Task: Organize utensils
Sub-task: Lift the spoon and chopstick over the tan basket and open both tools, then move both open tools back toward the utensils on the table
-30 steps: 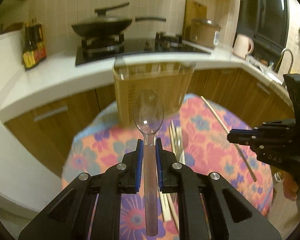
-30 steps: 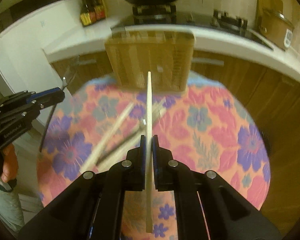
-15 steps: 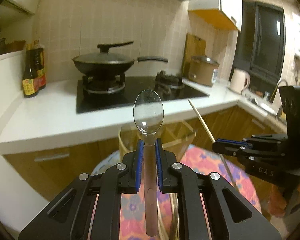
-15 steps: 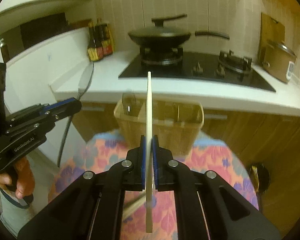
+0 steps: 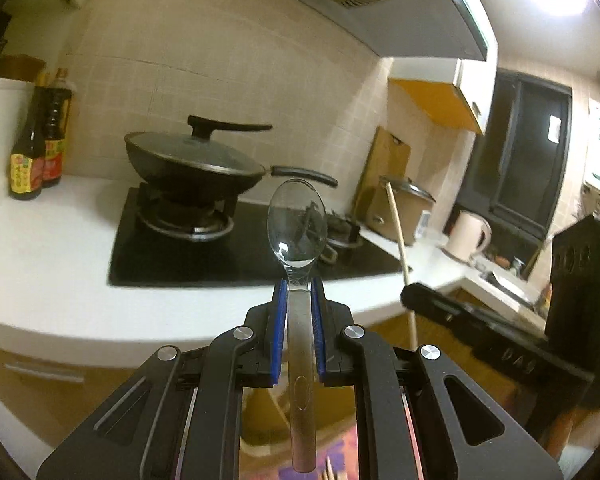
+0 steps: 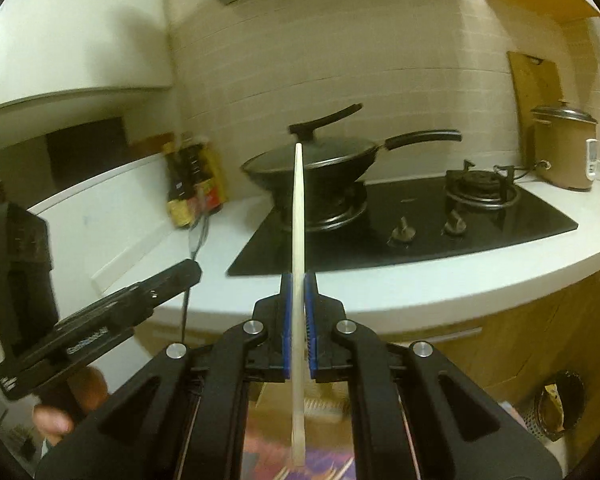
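My left gripper (image 5: pixel 299 286) is shut on a clear plastic spoon (image 5: pixel 298 220), bowl pointing up and forward. My right gripper (image 6: pixel 299 280) is shut on a pale wooden chopstick (image 6: pixel 298 208) that stands upright between the pads. Each gripper shows in the other's view: the right one (image 5: pixel 410 294) with its chopstick (image 5: pixel 398 232) at the right, the left one (image 6: pixel 192 270) at the left. Both are raised high, level with the counter. The woven basket (image 6: pixel 324 408) and the flowered tablecloth (image 6: pixel 268 460) show only as slivers at the bottom.
A white counter (image 5: pixel 48 264) runs across with a black hob (image 5: pixel 228 256), a lidded wok (image 5: pixel 196 160), sauce bottles (image 5: pixel 36 152), a rice cooker (image 6: pixel 564 148), a cutting board (image 5: pixel 384 168) and a kettle (image 5: pixel 466 236). A mesh bin (image 6: pixel 560 408) stands by the cabinets.
Both grippers rose and tilted up with spoon and chopstick held. The table and basket dropped almost out of view; the counter and stove now fill the frames.
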Motion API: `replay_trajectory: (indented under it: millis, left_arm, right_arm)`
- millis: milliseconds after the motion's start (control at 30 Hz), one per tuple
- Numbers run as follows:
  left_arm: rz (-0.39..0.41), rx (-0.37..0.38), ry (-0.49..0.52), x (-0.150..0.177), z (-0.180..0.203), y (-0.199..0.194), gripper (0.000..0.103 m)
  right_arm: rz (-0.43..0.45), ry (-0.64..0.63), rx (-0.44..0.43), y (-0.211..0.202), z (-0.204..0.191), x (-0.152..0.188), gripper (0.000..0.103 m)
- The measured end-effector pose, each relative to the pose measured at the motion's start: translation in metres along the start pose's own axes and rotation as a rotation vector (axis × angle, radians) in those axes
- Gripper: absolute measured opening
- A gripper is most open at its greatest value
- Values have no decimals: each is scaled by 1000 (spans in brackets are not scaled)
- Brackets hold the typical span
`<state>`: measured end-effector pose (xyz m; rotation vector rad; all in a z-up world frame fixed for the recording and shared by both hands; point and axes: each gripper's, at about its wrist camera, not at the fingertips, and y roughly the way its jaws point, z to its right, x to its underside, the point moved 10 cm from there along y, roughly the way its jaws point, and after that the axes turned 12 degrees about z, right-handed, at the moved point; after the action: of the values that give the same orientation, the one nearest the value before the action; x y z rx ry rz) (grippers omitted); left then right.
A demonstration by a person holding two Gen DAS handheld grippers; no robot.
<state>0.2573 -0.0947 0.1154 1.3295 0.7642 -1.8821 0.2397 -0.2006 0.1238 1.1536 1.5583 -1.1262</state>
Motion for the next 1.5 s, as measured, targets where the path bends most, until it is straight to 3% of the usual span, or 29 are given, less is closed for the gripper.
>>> replay_trajectory:
  millis: [200, 400, 800, 967, 1133, 1200, 1367, 1500]
  left_arm:
    - [68, -63, 55, 11, 4, 31, 10]
    - [97, -78, 44, 25, 0, 38, 10]
    - [64, -65, 23, 45, -12, 26, 13]
    - [41, -64, 15, 47, -12, 0, 32]
    - [4, -45, 27, 51, -3, -44, 39]
    - [-9, -34, 28, 56, 0, -63, 50]
    - [-90, -63, 41, 89, 4, -109, 51]
    - [-178, -75, 19, 128, 6, -131, 52]
  right_arm:
    - [72, -21, 96, 34, 14, 9, 4]
    - [65, 36, 122, 51, 29, 28, 4]
    - [53, 66, 86, 20, 28, 45, 5]
    - [30, 85, 56, -9, 25, 49, 5]
    - [-24, 80, 45, -48, 22, 63, 16]
    - [-37, 83, 41, -62, 22, 71, 23]
    - [-98, 98, 57, -99, 24, 105, 38]
    - [-166, 140, 67, -118, 25, 137, 40]
